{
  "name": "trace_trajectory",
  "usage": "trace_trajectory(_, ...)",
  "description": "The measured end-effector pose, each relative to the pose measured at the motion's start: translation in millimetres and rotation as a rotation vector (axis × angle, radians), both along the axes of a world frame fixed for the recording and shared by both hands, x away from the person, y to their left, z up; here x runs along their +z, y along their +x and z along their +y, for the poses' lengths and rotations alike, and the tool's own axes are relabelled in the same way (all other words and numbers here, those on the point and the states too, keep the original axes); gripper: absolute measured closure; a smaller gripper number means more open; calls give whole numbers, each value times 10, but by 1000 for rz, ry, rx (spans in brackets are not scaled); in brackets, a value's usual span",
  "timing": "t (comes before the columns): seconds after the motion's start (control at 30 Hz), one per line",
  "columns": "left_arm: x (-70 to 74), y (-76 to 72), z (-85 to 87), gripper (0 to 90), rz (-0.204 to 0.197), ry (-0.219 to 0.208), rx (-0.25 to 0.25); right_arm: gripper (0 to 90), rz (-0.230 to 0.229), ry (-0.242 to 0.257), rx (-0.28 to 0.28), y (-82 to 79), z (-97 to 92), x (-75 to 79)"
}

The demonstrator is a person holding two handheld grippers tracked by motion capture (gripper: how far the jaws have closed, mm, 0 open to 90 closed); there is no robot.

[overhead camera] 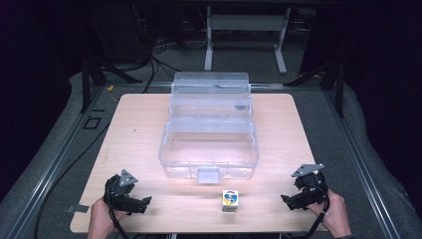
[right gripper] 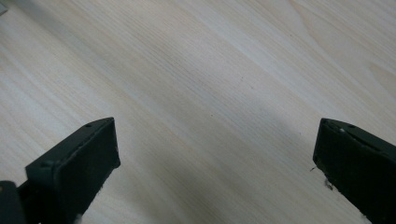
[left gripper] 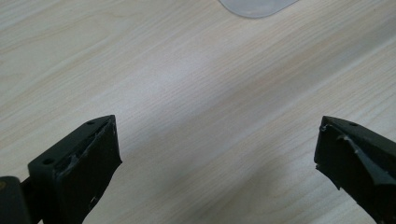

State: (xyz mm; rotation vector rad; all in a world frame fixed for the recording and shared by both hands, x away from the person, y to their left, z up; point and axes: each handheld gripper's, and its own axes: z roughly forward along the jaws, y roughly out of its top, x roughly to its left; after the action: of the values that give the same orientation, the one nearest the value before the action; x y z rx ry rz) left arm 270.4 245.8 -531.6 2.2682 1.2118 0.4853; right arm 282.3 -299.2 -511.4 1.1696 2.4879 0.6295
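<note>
A clear plastic box (overhead camera: pixel 209 149) with its lid standing up behind it sits in the middle of the wooden table (overhead camera: pixel 134 144). In front of it, near the table's front edge, stands a small white carton (overhead camera: pixel 229 200) with a blue and yellow print. My left gripper (overhead camera: pixel 142 204) rests at the front left, held by a hand, jaws wide open over bare wood (left gripper: pixel 210 140). My right gripper (overhead camera: pixel 288 201) rests at the front right, also open, with only wood between its jaws (right gripper: pixel 215 140). The carton stands between the two grippers, apart from both.
The box's latch tab (overhead camera: pixel 208 175) juts toward the front edge. A corner of the clear box (left gripper: pixel 257 5) shows at the top of the left gripper view. Cables trail off the table's front. Dark floor and a metal frame (overhead camera: pixel 244 25) lie beyond the table.
</note>
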Motion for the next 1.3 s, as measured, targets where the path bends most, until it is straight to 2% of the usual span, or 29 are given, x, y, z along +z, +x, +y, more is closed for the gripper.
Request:
trace_trajectory(0.1,3,4,-24,3,0,3,-8,0,-7,-20,17,-15,26,-6)
trace_trajectory(0.13,-1,3,-32,3,2,5,-12,0,-4,-42,31,-14,46,-16)
trace_trajectory(0.3,-10,-7,-14,3,8,11,-14,27,21,-11,33,5,56,-32)
trace_trajectory(0.33,-7,-8,-14,3,6,7,-11,28,36,-26,41,2,58,-24)
trace_trajectory(0.37,-3,-11,-17,3,4,7,-10,30,27,-22,43,-1,68,-42)
trace_trajectory(0.43,4,-17,-30,3,10,8,-20,49,36,-32,51,-2,87,-43)
trace_trajectory(0.53,-5,-20,-52,3,13,10,-31,61,36,-62,42,-13,128,-32)
trace_trajectory(0.63,-20,-21,-68,3,19,15,-40,63,41,-62,45,-16,152,-21)
trace_trajectory(0.77,-25,-20,-70,3,17,14,-46,93,63,-74,82,-31,212,21)
trace_trajectory(0.83,-20,-15,-90,2,19,8,-53,94,32,-66,98,-52,263,23)
trace_trajectory(0.9,-19,-10,-123,2,15,9,-62,94,43,-85,114,-65,318,51)
trace_trajectory(0.93,-18,-6,-134,2,20,12,-70,92,27,-74,125,-73,371,56)
trace_trajectory(1.03,-21,5,-141,2,16,16,-76,90,31,-74,133,-75,412,83)
trace_trajectory(1.1,-28,3,-125,2,18,12,-75,89,15,-77,139,-76,450,110)
trace_trajectory(1.17,-35,-4,-104,2,18,10,-78,89,22,-63,140,-61,494,128)
trace_trajectory(1.27,-38,-12,-92,2,17,11,-76,91,24,-94,151,-29,596,145)
trace_trajectory(1.3,-39,-14,-93,2,16,7,-76,92,26,-99,170,-13,670,163)
